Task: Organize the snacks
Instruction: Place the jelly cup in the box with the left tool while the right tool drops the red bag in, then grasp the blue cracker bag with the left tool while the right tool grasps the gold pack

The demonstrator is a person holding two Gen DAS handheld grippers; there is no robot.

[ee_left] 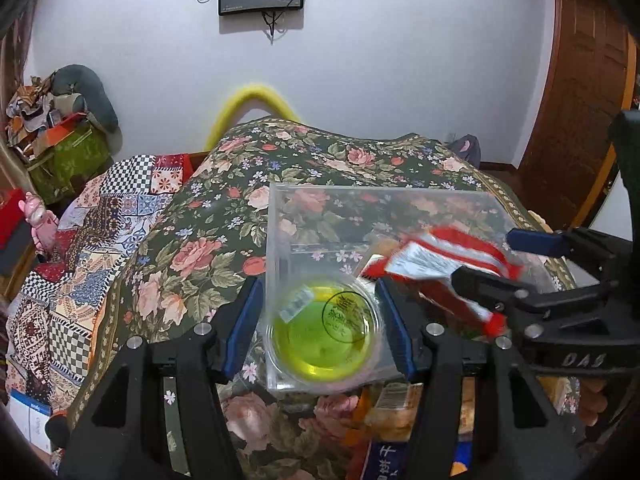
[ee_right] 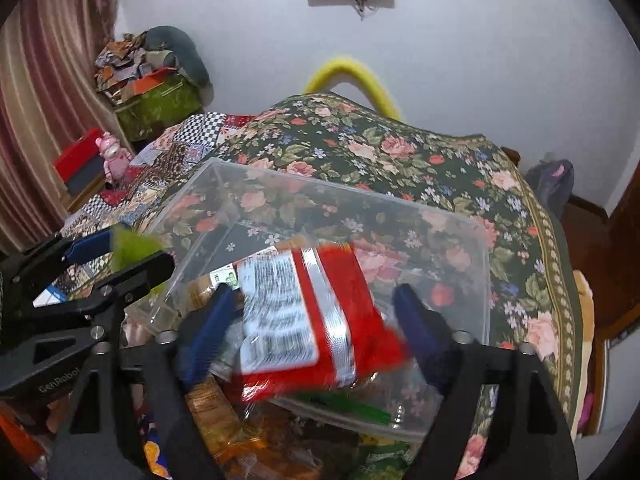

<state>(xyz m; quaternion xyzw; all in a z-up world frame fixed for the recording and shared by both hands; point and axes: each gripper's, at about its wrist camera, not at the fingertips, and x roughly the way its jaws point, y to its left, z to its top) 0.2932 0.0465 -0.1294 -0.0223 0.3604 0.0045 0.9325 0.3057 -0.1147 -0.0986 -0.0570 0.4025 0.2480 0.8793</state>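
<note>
A clear plastic bin (ee_left: 276,216) (ee_right: 472,248) sits on the flowered cloth. My left gripper (ee_left: 322,328) is shut on a round green jelly cup (ee_left: 324,332) and holds it over the bin's near left corner. In the right wrist view the cup is a green blur (ee_right: 132,248) between the left gripper's fingers. My right gripper (ee_right: 316,316) stands wide open around a blurred red and white snack bag (ee_right: 304,316) above the bin. The bag also shows in the left wrist view (ee_left: 440,264), between the right gripper's fingers (ee_left: 532,240).
More snack packets (ee_left: 396,404) (ee_right: 216,412) lie in front of the bin near me. The flowered cloth (ee_left: 224,208) slopes away on all sides. A patchwork quilt (ee_left: 100,224), a pink toy (ee_left: 40,216) and piled boxes (ee_left: 64,148) are at left. A wooden door (ee_left: 580,80) is at right.
</note>
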